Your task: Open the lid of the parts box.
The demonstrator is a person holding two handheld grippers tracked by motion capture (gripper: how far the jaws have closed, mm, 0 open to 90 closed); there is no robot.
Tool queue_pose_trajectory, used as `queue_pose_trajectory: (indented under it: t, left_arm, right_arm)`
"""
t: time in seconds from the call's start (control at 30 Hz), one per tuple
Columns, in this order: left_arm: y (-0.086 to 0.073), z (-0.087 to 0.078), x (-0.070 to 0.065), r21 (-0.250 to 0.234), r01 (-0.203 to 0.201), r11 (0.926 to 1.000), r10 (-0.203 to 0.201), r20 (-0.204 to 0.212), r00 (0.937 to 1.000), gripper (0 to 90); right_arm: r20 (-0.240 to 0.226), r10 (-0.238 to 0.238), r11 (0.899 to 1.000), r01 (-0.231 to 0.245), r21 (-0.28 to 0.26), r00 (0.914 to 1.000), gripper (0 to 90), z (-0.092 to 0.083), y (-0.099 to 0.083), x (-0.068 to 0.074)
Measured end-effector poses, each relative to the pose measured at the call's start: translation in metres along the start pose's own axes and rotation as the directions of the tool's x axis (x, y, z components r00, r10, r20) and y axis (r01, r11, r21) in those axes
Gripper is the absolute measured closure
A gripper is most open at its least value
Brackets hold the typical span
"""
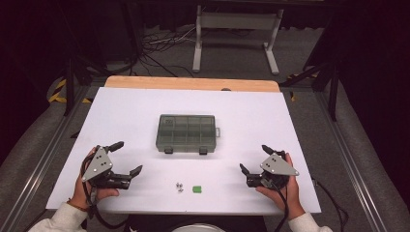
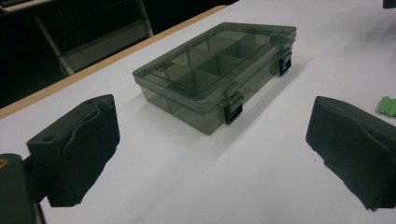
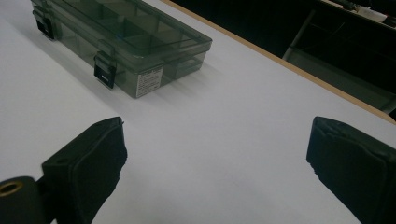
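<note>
a white rectangular table [image 1: 145, 111] carries a smoky grey translucent plastic compartment box [image 1: 186, 133] at its centre, lid shut, long axis running side to side, both black latches [image 1: 186, 151] facing the person, likely for easy unclipping. the left gripper [image 1: 126, 158] and right gripper [image 1: 252, 159] flank it, jaws wide apart and empty. a small green block [image 1: 197, 189] and tiny metal screws [image 1: 179, 186] wait near the front edge.
</note>
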State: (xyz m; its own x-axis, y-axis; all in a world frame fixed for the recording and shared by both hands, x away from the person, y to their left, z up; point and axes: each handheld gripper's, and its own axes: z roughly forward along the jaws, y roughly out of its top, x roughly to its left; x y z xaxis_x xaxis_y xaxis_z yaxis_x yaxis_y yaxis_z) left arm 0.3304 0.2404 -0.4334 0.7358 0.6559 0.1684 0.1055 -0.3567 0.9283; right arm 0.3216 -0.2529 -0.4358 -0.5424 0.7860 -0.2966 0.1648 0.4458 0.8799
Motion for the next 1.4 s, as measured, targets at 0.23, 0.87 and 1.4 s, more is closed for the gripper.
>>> queue_pose_trajectory:
  t: [0.23, 0.87, 1.4]
  left_arm:
    - [-0.002, 0.006, 0.0, 0.038, 0.0, 0.9993, -0.001, 0.031, 0.9995, 4.9]
    - [0.001, 0.078, 0.017, 0.276, 0.009, 0.9612, -0.033, 0.08, 0.9962, 28.7]
    - [0.006, 0.113, 0.021, 0.35, -0.019, 0.9364, -0.025, 0.122, 0.9923, 51.4]
  right_arm:
    - [-0.003, -0.012, 1.0, 0.012, 0.018, 0.9999, 5.5, 0.004, 0.0, 0.002]
    - [-0.154, -0.033, 0.989, 0.055, 0.141, 0.9876, 12.6, 0.058, 0.017, 0.012]
    - [-0.288, 0.024, 0.981, 0.033, 0.192, 0.9572, 44.8, 0.117, 0.039, 0.023]
